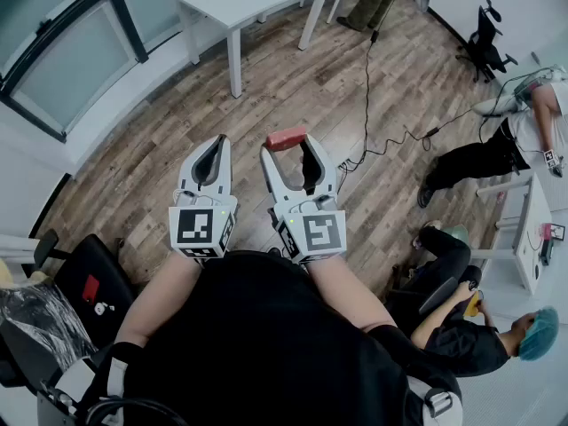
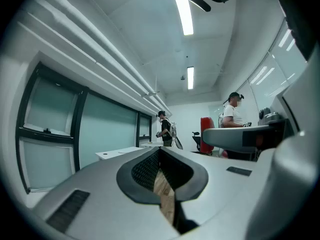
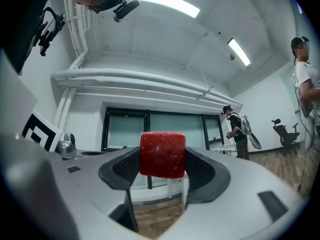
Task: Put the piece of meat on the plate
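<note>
In the middle of the head view, on the left, the left gripper (image 1: 218, 142) has its jaws closed together with nothing between them. Just right of it, the right gripper (image 1: 289, 149) grips the red meat (image 1: 286, 138) at its jaw tips, over the wooden floor (image 1: 160, 140).

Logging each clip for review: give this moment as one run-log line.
left gripper: shut, empty | right gripper: shut on piece of meat | plate: not in view

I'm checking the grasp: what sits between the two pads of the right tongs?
The red piece of meat, pinched at the tips of the right tongs; the right gripper view shows it.
</note>
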`<state>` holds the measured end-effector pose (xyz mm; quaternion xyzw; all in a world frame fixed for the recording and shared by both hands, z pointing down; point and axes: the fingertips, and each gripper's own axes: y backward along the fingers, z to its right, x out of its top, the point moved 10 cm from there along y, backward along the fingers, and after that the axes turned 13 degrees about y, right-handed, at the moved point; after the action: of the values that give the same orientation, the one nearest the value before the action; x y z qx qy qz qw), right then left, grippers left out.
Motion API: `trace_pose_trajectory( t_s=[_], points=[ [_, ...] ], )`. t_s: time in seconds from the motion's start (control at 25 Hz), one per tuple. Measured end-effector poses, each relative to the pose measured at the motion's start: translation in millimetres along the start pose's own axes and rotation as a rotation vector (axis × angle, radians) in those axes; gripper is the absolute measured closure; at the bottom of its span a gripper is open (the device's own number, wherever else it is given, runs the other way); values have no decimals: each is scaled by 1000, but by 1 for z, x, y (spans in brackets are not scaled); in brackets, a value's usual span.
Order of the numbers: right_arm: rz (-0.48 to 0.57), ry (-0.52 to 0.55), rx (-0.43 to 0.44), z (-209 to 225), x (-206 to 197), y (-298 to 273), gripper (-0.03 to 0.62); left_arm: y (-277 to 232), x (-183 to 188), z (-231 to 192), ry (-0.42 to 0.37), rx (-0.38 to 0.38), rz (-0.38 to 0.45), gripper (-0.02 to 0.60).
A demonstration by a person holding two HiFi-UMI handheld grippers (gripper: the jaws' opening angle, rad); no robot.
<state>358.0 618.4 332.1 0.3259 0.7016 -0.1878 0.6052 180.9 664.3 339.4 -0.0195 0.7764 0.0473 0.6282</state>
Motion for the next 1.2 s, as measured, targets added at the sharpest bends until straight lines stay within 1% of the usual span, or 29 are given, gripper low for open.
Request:
trace_pose_trajectory(
  t_s=[0.24,0.4,0.68,0.84,1.0,1.2],
  points=[
    [-11,4,-5,-13,1,-2,316,7,3,-11,5,-8,-3,578],
    [-18,5,-9,-25,5,-9,315,10,7,-21,3,-27,-16,578],
    [-8,-26,-43,-50,6,-22,316,18,12,-53,18,-50,-22,578],
    [-16,5,-59,-66,7,-27,315,26,11,-68,12,-61,-18,578],
    [-25,10,-67,-73,6,-35,316,24,14,-81,16,-56,-20,578],
    [-42,-7,-47,-71,-1,-59,315,11,13,-99,25,-33,-27,578]
  ],
)
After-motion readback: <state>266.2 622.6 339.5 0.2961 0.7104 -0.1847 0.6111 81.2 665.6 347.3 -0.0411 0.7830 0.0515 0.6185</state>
